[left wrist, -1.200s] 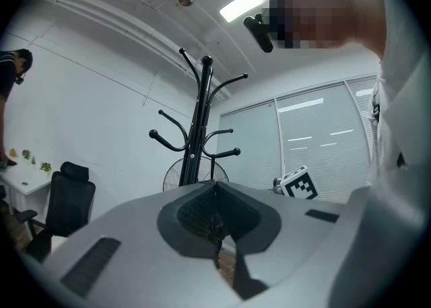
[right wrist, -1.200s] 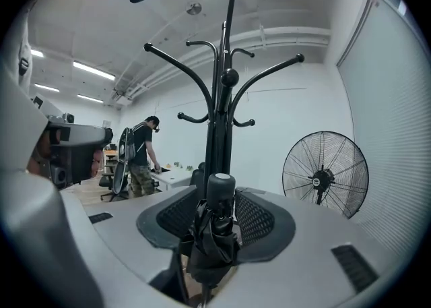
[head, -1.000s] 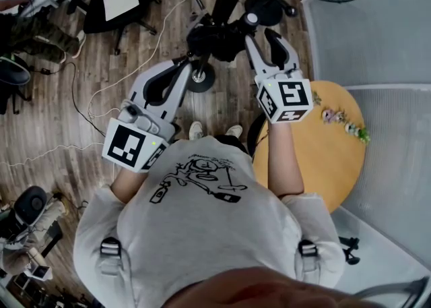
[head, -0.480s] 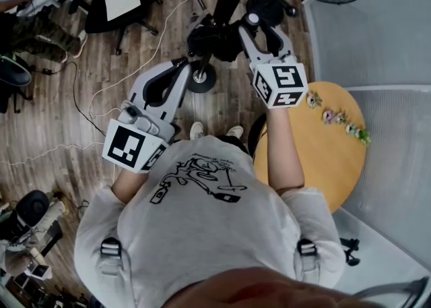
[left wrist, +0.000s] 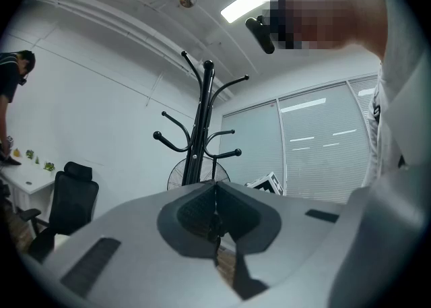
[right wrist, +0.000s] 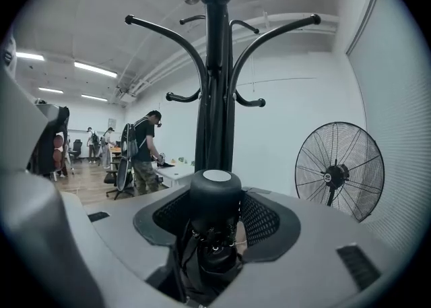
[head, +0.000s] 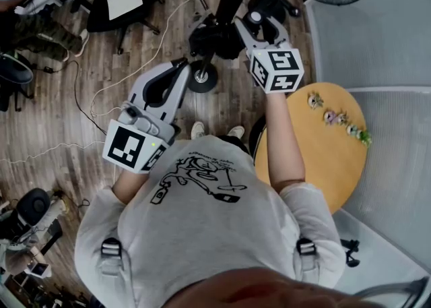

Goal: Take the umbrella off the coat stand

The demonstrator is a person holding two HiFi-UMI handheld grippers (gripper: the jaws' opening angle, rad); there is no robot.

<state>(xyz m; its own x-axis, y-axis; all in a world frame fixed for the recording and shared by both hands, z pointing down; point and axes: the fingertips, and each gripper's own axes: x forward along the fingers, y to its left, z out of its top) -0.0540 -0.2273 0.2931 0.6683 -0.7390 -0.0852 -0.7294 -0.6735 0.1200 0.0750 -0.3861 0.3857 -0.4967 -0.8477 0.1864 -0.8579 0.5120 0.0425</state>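
Left gripper [head: 180, 71] was nearest the body, jaws pressed together with nothing between them. Right gripper [head: 260, 21] was further out at the coat stand [right wrist: 215, 98], jaws opening and pads not seen to press. The black folded umbrella [right wrist: 215, 199] sat between them, round end cap showing, just beside the stand's pole. A fan [right wrist: 340, 172] stood beyond.

You are facing the coat stand's pole [right wrist: 215, 98] dead ahead with its hooks [right wrist: 161, 34] spreading overhead, while the fan [right wrist: 339, 170] is crowding the right, the round table [head: 316, 158] is blocking low beside you, and the floor [head: 60, 125] is lying open leftward.
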